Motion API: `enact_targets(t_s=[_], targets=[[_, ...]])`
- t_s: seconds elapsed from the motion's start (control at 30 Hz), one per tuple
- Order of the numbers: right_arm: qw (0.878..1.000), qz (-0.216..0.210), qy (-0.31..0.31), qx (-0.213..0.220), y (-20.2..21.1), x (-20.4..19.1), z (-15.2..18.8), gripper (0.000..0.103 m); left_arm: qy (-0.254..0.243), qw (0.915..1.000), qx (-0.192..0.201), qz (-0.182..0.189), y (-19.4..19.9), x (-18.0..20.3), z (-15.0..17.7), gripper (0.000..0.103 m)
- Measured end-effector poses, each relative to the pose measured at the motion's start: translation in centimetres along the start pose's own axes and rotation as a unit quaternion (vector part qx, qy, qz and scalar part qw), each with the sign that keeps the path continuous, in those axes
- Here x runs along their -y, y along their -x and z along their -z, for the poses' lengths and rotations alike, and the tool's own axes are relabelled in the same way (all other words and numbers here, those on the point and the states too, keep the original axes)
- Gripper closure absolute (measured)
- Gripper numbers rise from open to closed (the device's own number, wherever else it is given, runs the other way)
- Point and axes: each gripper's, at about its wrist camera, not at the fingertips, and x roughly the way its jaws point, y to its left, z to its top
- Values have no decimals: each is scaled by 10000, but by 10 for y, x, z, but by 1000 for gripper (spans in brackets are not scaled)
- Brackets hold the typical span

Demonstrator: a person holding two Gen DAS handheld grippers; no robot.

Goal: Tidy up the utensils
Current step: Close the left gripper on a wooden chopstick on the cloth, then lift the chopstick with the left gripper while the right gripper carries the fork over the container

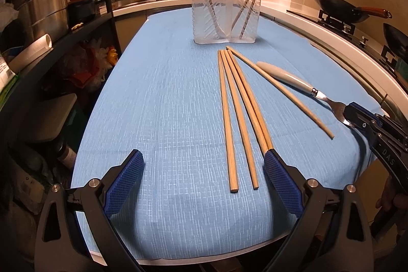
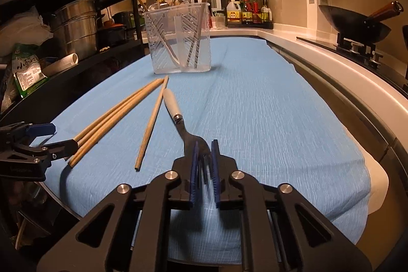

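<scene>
Pinching the fork [image 2: 190,142] by its tines, the right gripper [image 2: 204,165] angles down over the blue cloth [image 2: 267,119], while the left gripper [image 1: 204,170] hovers spread wide beside loose chopsticks [image 1: 237,119], the clear utensil holder [image 2: 179,40] standing far behind.

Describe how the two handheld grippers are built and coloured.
Both match. The left gripper has black angular plastic arms with triangular cut-outs and round silver pivot bolts; its fingers carry blue pads with a fine grid texture. The right gripper has the same black frame, silver bolts and narrow blue pads. White letters mark its side in the left wrist view. No cables or sleeves show.
</scene>
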Motion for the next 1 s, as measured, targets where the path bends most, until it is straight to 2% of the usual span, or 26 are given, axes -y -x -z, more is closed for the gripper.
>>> enact_targets(t_s=[0.07,0.2,0.37,0.5,0.63,0.7,0.73,0.8,1.0], targets=[[10000,36,40,22,0,-2,0,93,61,9999,28,100,1,-1,1,10],[10000,47,2,36,2,-1,1,94,158,9995,116,230,2,-4,3,24],[9998,113,132,74,3,-5,2,95,316,9983,476,143,14,-12,6,29],[9988,185,432,154,5,-13,4,95,116,9992,297,224,5,-8,11,48],[9979,139,632,22,0,-21,11,98,-105,9987,471,179,4,-2,16,52],[9980,156,607,96,2,-22,13,99,-152,9982,528,255,5,-1,15,68],[9985,126,535,82,2,-20,12,99,-168,9981,532,279,5,0,15,73],[9990,116,440,35,1,-17,9,99,-190,9977,541,360,5,1,14,95],[9993,157,325,33,3,-10,2,99,-191,9957,809,409,17,0,8,97]])
